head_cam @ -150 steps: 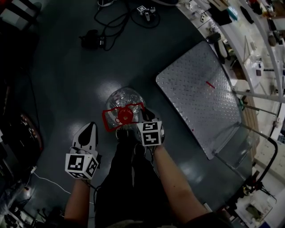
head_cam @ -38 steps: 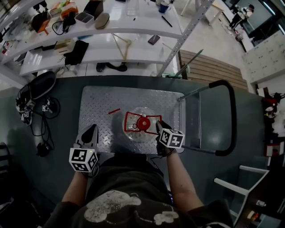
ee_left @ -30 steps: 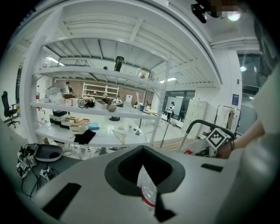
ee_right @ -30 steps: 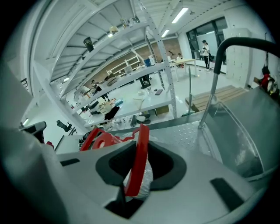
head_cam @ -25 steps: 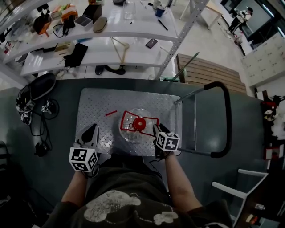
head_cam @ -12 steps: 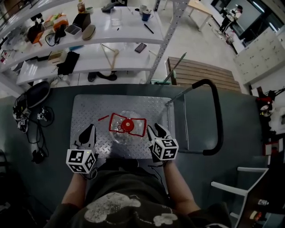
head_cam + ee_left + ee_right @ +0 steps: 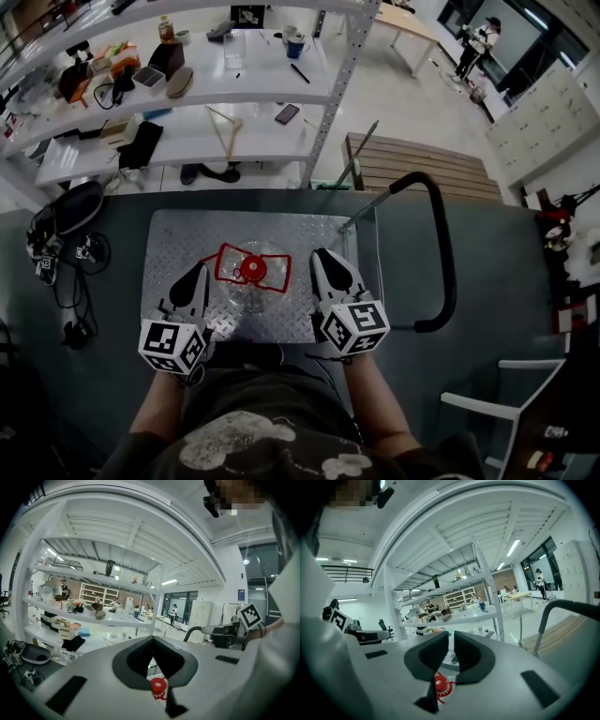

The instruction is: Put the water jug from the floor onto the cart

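Six seconds back the water jug [image 7: 246, 292] was standing on the dark floor with the right gripper [image 7: 324, 262] at its red carry handle [image 7: 225, 264]. Now it sits upright on the cart [image 7: 173, 234], near the middle of the ribbed metal deck, with its red cap [image 7: 251, 270] facing up. A second and a half ago the right gripper was still at that handle. Since then it has let go and pulled back, and it hangs just beside the jug on the side nearer the cart's black push bar [image 7: 442, 272], clear of the handle. Its jaws have just been closing and stand almost together, with only a thin slit between the tips and nothing in it. In the right gripper view the cap shows low down behind them. The left gripper [image 7: 194, 281] has stayed beside the jug on the other side, touching nothing. Its jaw tips meet and it holds nothing, and the cap peeks through the hollow below them. Beyond the cart are white shelves [image 7: 187, 103] cluttered with odds and ends.
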